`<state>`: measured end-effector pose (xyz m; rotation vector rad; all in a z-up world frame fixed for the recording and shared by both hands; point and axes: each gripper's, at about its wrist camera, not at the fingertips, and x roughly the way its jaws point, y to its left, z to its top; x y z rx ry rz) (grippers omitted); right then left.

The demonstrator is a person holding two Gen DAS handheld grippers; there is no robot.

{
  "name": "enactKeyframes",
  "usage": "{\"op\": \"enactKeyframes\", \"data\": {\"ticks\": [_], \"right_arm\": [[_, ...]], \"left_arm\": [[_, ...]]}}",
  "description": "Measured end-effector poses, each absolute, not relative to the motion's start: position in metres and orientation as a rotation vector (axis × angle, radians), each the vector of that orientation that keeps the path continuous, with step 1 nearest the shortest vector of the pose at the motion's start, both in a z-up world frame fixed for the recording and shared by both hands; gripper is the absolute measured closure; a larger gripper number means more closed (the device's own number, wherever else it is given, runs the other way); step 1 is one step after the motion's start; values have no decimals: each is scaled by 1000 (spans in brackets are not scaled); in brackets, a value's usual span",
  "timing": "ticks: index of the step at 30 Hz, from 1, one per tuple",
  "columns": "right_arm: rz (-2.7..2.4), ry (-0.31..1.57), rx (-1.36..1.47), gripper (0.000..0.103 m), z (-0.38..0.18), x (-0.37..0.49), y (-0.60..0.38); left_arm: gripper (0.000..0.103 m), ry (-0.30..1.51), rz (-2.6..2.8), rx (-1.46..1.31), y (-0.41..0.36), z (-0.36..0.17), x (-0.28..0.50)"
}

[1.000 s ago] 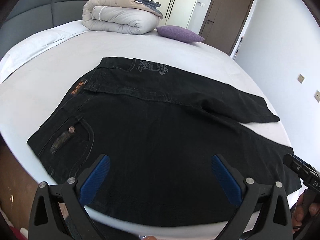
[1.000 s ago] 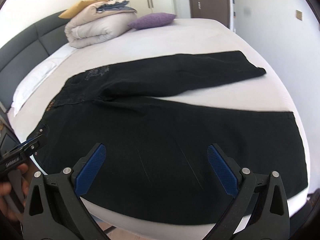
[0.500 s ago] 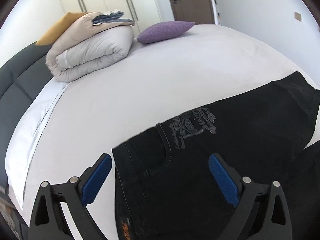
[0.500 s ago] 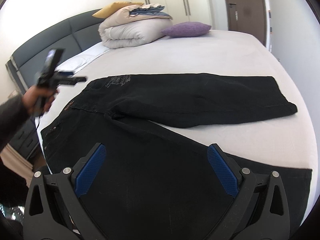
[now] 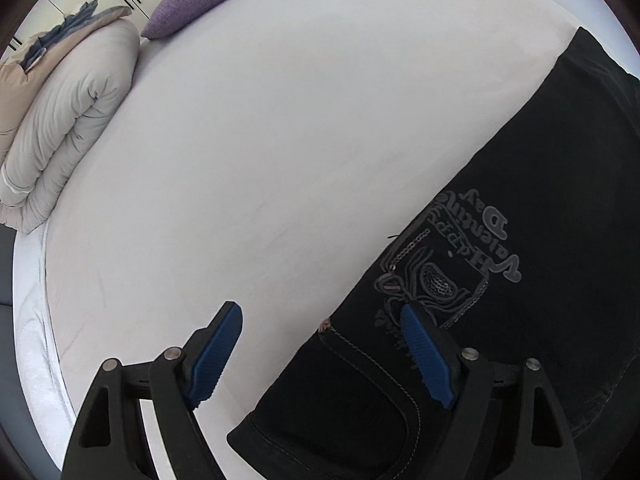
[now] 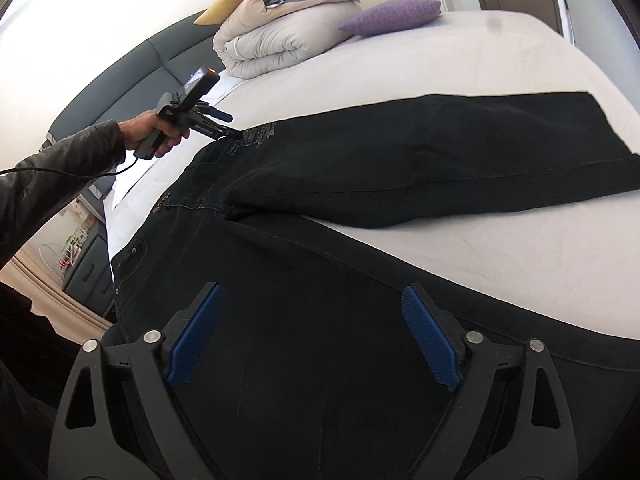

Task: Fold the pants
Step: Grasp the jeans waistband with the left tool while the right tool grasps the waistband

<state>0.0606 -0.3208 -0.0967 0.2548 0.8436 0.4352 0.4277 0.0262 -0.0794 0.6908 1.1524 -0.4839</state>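
- Since the earlier frames, left claw (image 5: pixel 320 336) has swung from the near pant leg to the far waistband corner of the black jeans (image 6: pixel 360 208); its jaws have just been closing but stand spread, nothing pinched, the corner edge lying between them.
- Right claw (image 6: pixel 310 320) has shifted slightly; jaws have just been closing, still spread, nothing gripped, hovering over the near leg.
- Jeans lie flat on the white bed (image 5: pixel 260 140), legs splayed apart, printed pocket (image 5: pixel 448 264) by the left claw's right finger.
- Left hand (image 6: pixel 150 136) holds its claw at the waistband.
- Rolled duvet (image 6: pixel 276 40) and purple pillow (image 6: pixel 392 14) rest near the headboard.
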Motion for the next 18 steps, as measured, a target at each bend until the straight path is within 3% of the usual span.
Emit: {"op": "enactKeyframes", "data": {"ticks": [7,10,12,13,14,15,18], "right_arm": [[460,863,249,17,-103,73,-315],[464,864,243,17,-101,76,-310],[471,863,240,17,-99,79,-305],[474,861,235,17,-98,81,-303],[478,858,231,20,-95,84,-300],[484,853,223,21,-92,87,-298],[493,831,173,22,-77,100,-289]], "left_arm": [[12,1251,-508,577,36,-107,431],[33,1254,-544,518,36,-108,419],[59,1256,-567,487,36,-106,412],[65,1250,-569,482,34,-105,405],[84,1238,-562,494,31,-103,398],[93,1205,-528,526,29,-100,389],[93,1104,-483,549,29,-85,358]]}}
